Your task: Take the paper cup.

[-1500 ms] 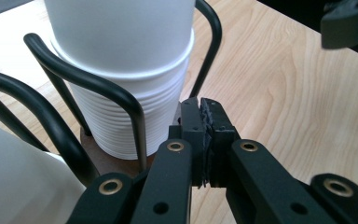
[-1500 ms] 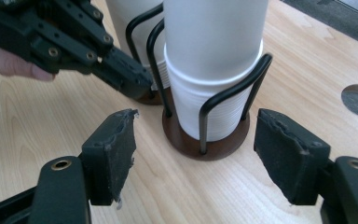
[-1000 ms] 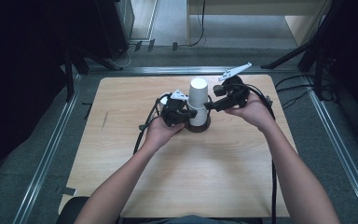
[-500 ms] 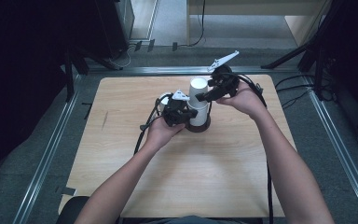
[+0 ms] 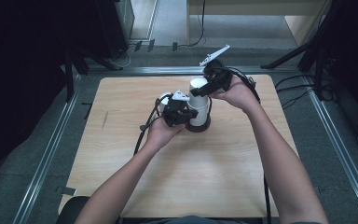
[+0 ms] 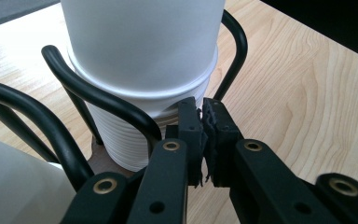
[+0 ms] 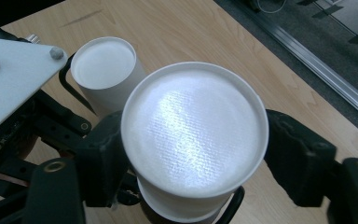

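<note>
A stack of upside-down white paper cups (image 5: 199, 111) stands in a black wire holder (image 6: 98, 93) on a dark round base (image 5: 198, 127) in the middle of the table. My right gripper (image 5: 204, 87) reaches in from the right, its jaws closed on the two sides of the top cup (image 7: 193, 135). From the left, my left gripper (image 5: 181, 115) sits low against the holder. Its jaws (image 6: 201, 135) are shut, tips against the lower cup's rim beside a wire rail; nothing shows between the pads. A second, shorter stack (image 7: 103, 65) stands just behind.
The wooden table (image 5: 205, 182) has bare room in front and on both sides of the holder. A metal frame rail (image 5: 51, 154) runs around the table. Cables trail from both grippers across the table and past its right edge.
My right gripper moved left from beside the stack onto the top cup and closed on it; the cup's top now stands a little higher. The left gripper stayed at the holder.
</note>
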